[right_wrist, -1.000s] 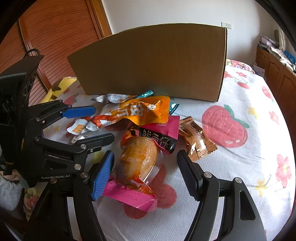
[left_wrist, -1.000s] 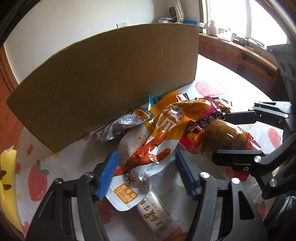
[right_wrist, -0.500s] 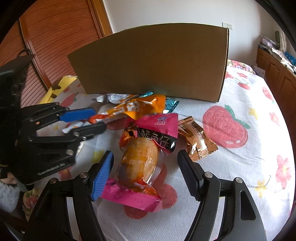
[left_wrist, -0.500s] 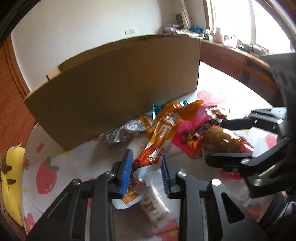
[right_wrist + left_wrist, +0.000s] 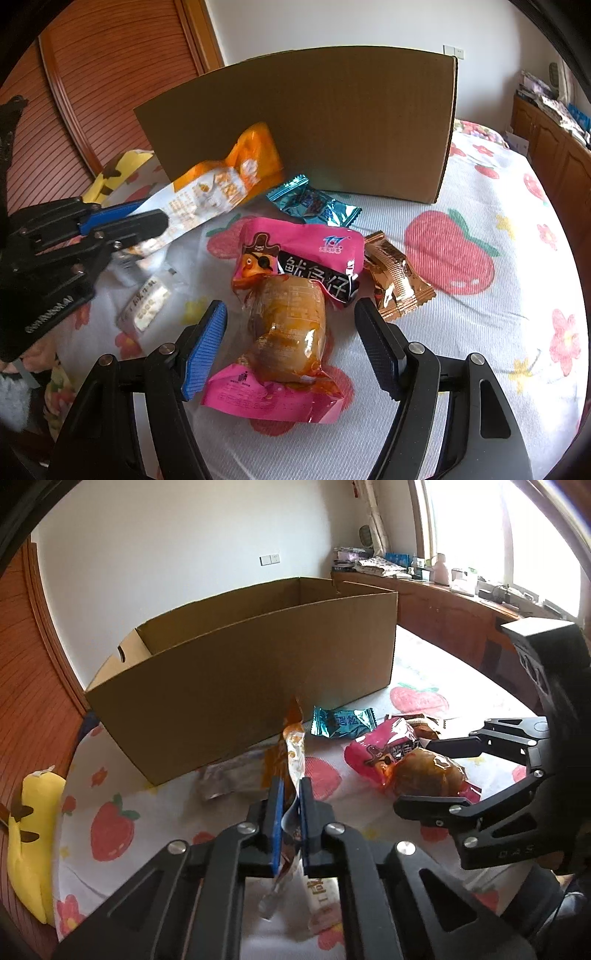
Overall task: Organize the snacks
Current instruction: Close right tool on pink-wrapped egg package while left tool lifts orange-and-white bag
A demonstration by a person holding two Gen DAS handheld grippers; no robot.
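My left gripper [image 5: 289,794] is shut on the orange-and-silver snack pouch [image 5: 218,188] and holds it lifted, edge-on in the left wrist view [image 5: 294,746]. It also shows in the right wrist view [image 5: 142,218]. My right gripper [image 5: 291,332] is open, its fingers on either side of the pink packet with a brown snack [image 5: 291,306], which lies on the cloth; this packet also shows in the left wrist view [image 5: 406,760]. The open cardboard box [image 5: 240,672] stands behind the snacks.
A teal candy wrapper [image 5: 314,203], a bronze wrapper [image 5: 395,284], a small white packet [image 5: 146,302] and a silver packet [image 5: 229,779] lie on the strawberry-print cloth [image 5: 480,314]. A yellow plush [image 5: 29,842] lies at the left. A wooden cabinet [image 5: 443,616] stands behind.
My left gripper has shut on the orange pouch and lifted it up off the pile. The right gripper has stayed open around the pink packet.
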